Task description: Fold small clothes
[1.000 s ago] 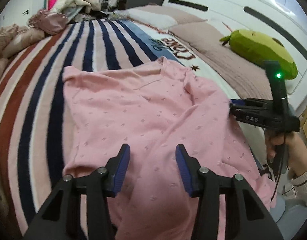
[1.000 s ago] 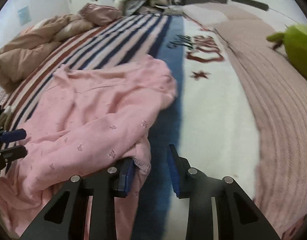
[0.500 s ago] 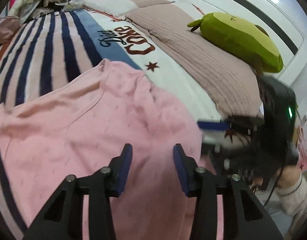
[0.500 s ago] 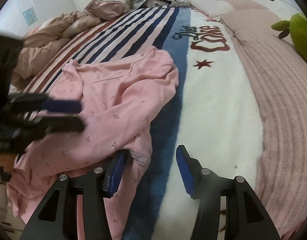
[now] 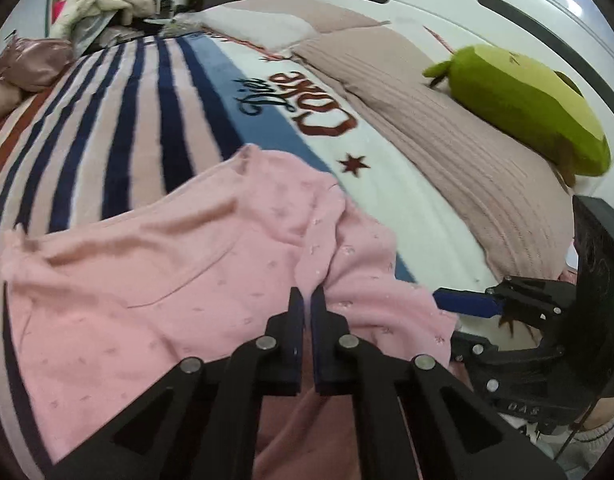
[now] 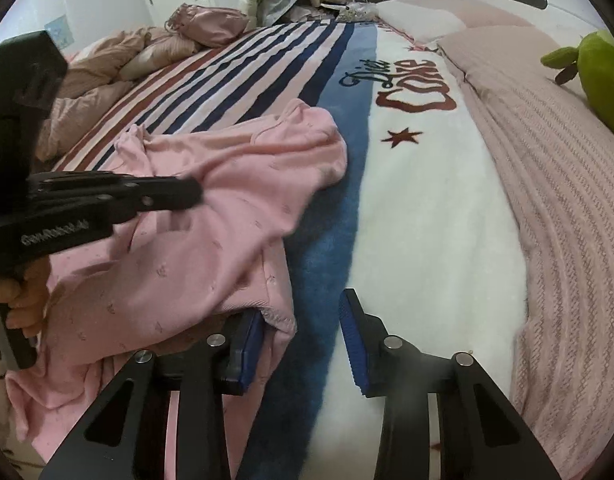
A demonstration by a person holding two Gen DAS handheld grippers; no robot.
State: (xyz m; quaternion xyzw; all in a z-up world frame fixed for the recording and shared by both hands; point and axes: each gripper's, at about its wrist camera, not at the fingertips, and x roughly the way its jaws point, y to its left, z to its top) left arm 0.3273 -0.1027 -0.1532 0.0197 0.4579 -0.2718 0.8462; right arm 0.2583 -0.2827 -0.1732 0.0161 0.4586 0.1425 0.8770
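A small pink top (image 5: 155, 280) with a fine pattern lies rumpled on the striped blanket (image 5: 119, 128) of a bed; it also shows in the right wrist view (image 6: 211, 216). My left gripper (image 5: 307, 300) is shut on a pinch of the pink fabric near its middle, and it shows from the side in the right wrist view (image 6: 187, 196). My right gripper (image 6: 303, 320) is open at the top's right hem; the cloth edge drapes over its left finger (image 6: 251, 340). It shows in the left wrist view (image 5: 463, 304) beside the fabric's right edge.
A green plush toy (image 5: 519, 100) lies on the ribbed pink bedspread (image 5: 447, 148) to the right. Pillows (image 5: 263, 24), a crumpled brown duvet (image 6: 103, 64) and piled clothes (image 5: 95, 4) lie at the far end. The blanket's white part carries red lettering (image 6: 415, 88).
My left gripper has closed on the pink top, pinching and bunching the fabric. My right gripper has stayed open at the hem and sits slightly further under the cloth edge.
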